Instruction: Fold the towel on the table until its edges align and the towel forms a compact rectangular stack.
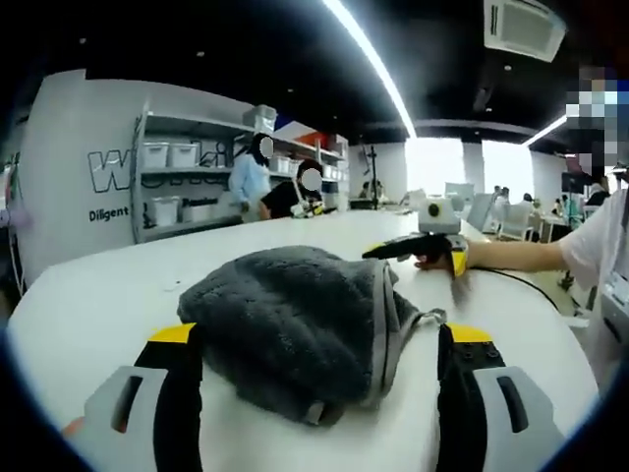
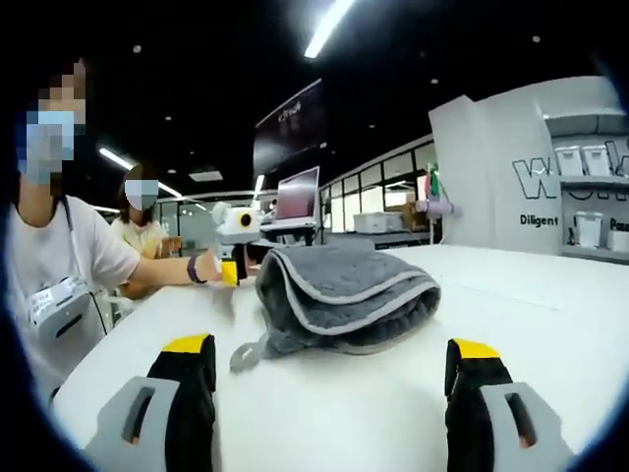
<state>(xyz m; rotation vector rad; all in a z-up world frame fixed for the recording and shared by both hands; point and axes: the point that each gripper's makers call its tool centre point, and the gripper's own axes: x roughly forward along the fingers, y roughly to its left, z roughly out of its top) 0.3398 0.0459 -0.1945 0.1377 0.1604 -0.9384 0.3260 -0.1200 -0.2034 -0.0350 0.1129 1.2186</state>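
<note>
Grey towel (image 1: 295, 329), loosely folded and lumpy on the white worktop (image 1: 98, 295), between spread, empty jaws of the left gripper (image 1: 319, 339) and ahead of the equally spread right gripper (image 2: 329, 359); best squared by pinching matching corners, not the bulging middle.

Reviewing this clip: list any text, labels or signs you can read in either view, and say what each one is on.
"Diligent": small dark lettering on the white wall panel, readable in both views.
"W": the start of the large outlined lettering above it; the shelving unit hides the rest.
The dark hanging sign carries small writing, too blurred to read.
No text is visible on the grey towel, the white table or the grippers.
</note>
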